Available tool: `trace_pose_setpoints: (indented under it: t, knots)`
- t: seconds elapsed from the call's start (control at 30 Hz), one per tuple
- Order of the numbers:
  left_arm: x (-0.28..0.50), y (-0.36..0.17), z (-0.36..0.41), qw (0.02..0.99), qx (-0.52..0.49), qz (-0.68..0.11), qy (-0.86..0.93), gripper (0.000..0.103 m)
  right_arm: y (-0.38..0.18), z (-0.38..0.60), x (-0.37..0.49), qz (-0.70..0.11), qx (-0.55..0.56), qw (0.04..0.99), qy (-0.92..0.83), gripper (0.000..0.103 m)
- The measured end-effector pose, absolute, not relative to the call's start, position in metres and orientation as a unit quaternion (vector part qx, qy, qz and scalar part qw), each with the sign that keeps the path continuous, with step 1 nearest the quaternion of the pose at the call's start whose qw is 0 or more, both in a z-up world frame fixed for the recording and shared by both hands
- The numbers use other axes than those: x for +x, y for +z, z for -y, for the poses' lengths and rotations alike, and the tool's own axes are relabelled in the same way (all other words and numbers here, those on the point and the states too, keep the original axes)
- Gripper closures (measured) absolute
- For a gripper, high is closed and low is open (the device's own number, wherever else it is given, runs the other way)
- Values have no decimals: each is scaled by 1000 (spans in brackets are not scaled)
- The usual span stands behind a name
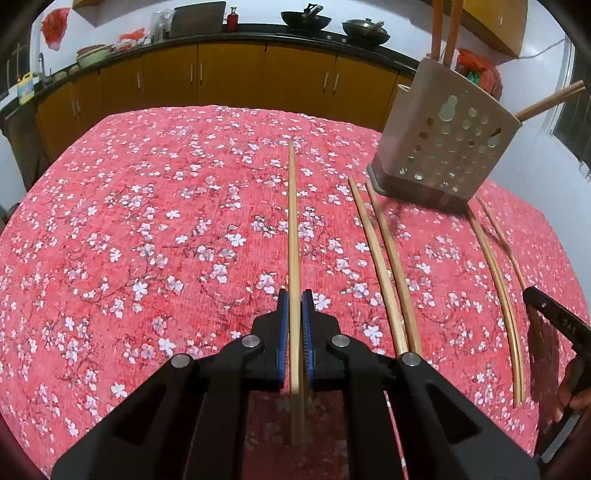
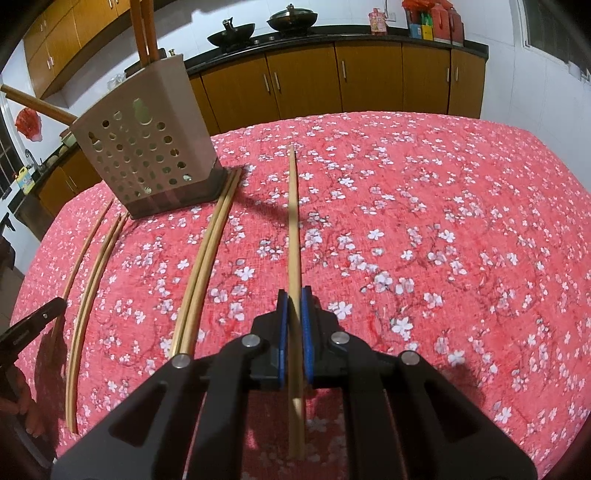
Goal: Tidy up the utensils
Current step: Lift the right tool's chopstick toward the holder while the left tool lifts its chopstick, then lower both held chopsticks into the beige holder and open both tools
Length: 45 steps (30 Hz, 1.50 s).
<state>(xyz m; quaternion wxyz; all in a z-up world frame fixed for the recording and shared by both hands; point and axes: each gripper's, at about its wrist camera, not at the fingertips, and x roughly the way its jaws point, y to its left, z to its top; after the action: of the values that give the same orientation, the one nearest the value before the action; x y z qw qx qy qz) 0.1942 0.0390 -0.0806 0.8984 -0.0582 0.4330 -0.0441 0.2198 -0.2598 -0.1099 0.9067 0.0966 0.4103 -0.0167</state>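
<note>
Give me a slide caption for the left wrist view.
Left claw shut on one chopstick above the floral tablecloth, perforated holder ahead.

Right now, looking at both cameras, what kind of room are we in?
Most likely a home kitchen: woks sit on a dark counter above wooden cabinets, and a perforated utensil holder stands on a table with a floral cloth.

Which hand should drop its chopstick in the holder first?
Probably right. The left gripper and right gripper each clamp a wooden chopstick, but the right's tip sits closer to the beige perforated holder.
</note>
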Motion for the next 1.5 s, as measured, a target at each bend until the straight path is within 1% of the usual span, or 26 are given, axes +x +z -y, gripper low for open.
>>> trace_pose_setpoints:
  t: [0.23,0.37,0.57,0.7,0.87,1.13,1.27,1.5]
  knots:
    - [191,-79,-37,899,-35,-435,-42,95,-109,263,220,-411,101,906,-14,95]
    - [190,-72,-40,898,-34,-436,-47,96,-92,265,212,-391,105,914,-12,95]
    - [184,-36,-51,918,-44,-392,-51,96,-44,274,197,-331,108,937,-18,95]
    - [182,-11,-59,929,-58,-361,-51,96,-22,281,192,-303,108,947,-20,95]
    - [179,11,-65,939,-72,-332,-51,96,-9,281,188,-283,108,953,-21,95]
    - [179,26,-65,945,-72,-316,-54,96,1,274,185,-271,108,956,-19,95]
    - [179,49,-65,953,-63,-290,-61,96,28,270,178,-232,103,967,-5,95]
    - [179,79,-61,962,-51,-258,-74,96,71,257,172,-191,107,975,46,95]
